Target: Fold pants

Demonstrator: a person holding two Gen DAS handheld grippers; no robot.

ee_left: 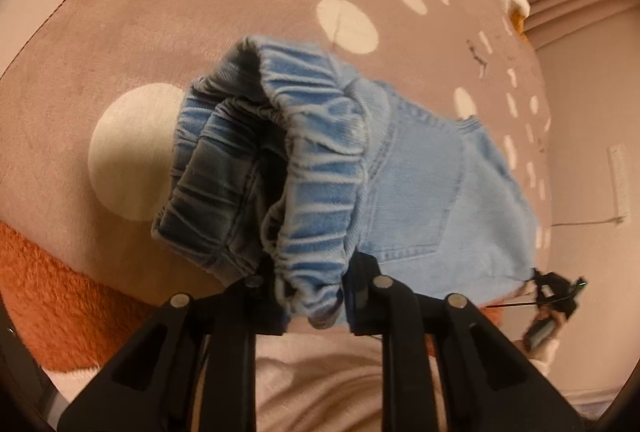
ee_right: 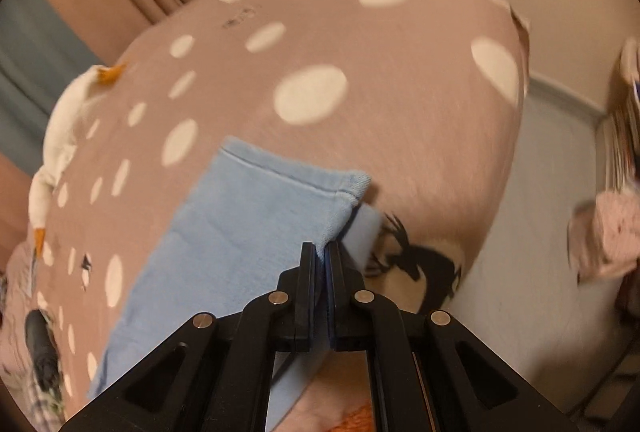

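Warm, dim indoor light tinted both views pinkish-orange. In the left wrist view the pants (ee_left: 416, 175) were fairly sharp at centre, their waistband interior falling into deep shadow toward 9 o'clock, while a small dark object (ee_left: 554, 296) at 4 o'clock smeared with motion. The right wrist view was softer overall: the bed cover's (ee_right: 400, 119) white dots streaked, and clutter at 3 o'clock blurred heavily. Fisheye bending curved both frames, with black vignette at every corner.

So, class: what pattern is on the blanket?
Pinkish-brown blanket with cream spots; clearest in the left wrist view.
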